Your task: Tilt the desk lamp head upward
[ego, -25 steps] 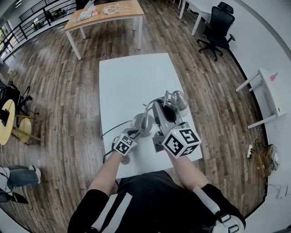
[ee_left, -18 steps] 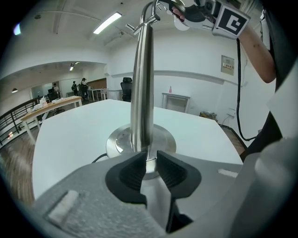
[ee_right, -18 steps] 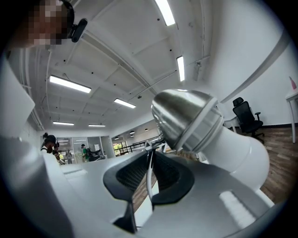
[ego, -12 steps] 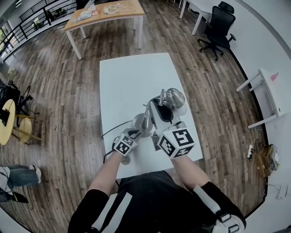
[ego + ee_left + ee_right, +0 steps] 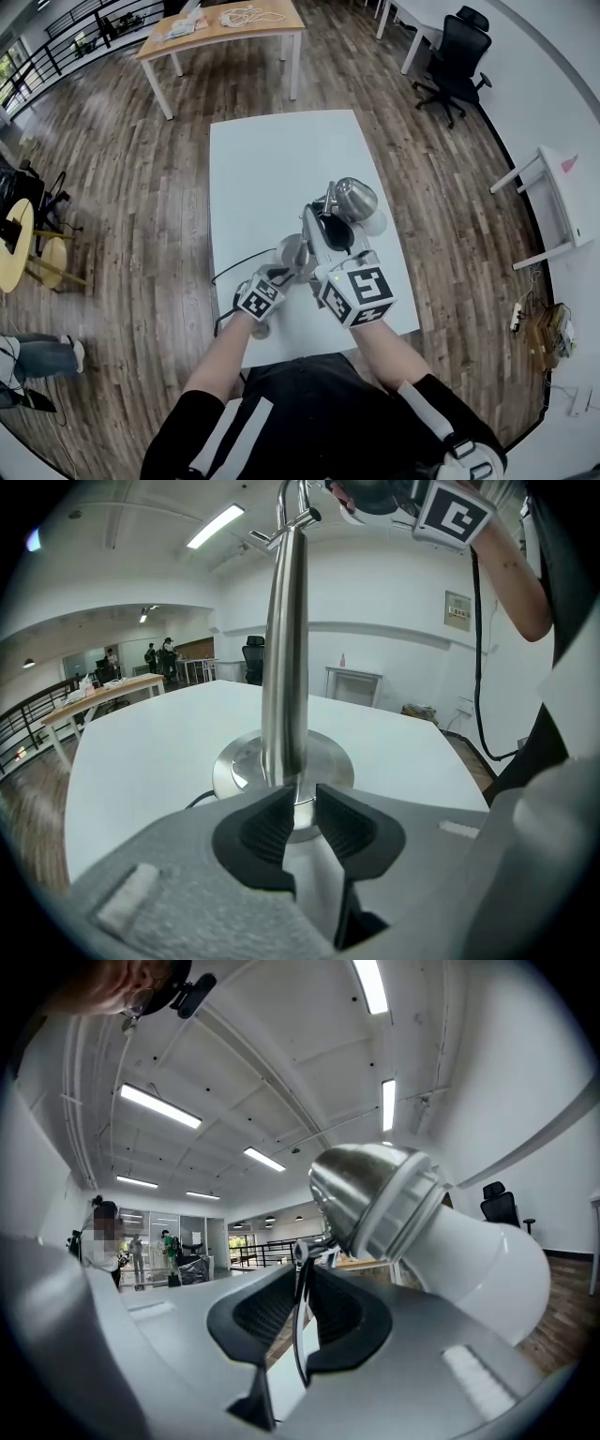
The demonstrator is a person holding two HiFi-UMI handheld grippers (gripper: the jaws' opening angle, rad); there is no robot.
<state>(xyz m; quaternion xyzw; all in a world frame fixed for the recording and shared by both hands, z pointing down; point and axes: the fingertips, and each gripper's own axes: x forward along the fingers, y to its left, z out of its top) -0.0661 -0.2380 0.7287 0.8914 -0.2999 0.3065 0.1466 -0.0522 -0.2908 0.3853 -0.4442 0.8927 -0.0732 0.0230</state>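
A silver desk lamp stands near the front of the white table (image 5: 281, 159), its round base (image 5: 289, 251) at my left gripper. The left gripper (image 5: 281, 274) is shut on the lamp's upright post (image 5: 284, 649) just above the base (image 5: 328, 761), and its pads (image 5: 267, 827) press on the tube. My right gripper (image 5: 323, 217) reaches up behind the lamp head (image 5: 356, 195). In the right gripper view the jaws (image 5: 302, 1307) are shut on a thin dark stem (image 5: 300, 1335) at the back of the shiny dome (image 5: 375, 1194), which is tipped up toward the ceiling.
A black cable (image 5: 230, 267) runs from the lamp base off the table's left edge. A wooden table (image 5: 220, 28) stands farther back, an office chair (image 5: 455, 52) at the back right, a white side table (image 5: 553, 187) at the right, and a round table (image 5: 14, 248) at the left.
The lamp head has moved up and left in the head view and tipped upward, carried by the right gripper. The left gripper has stayed at the post.
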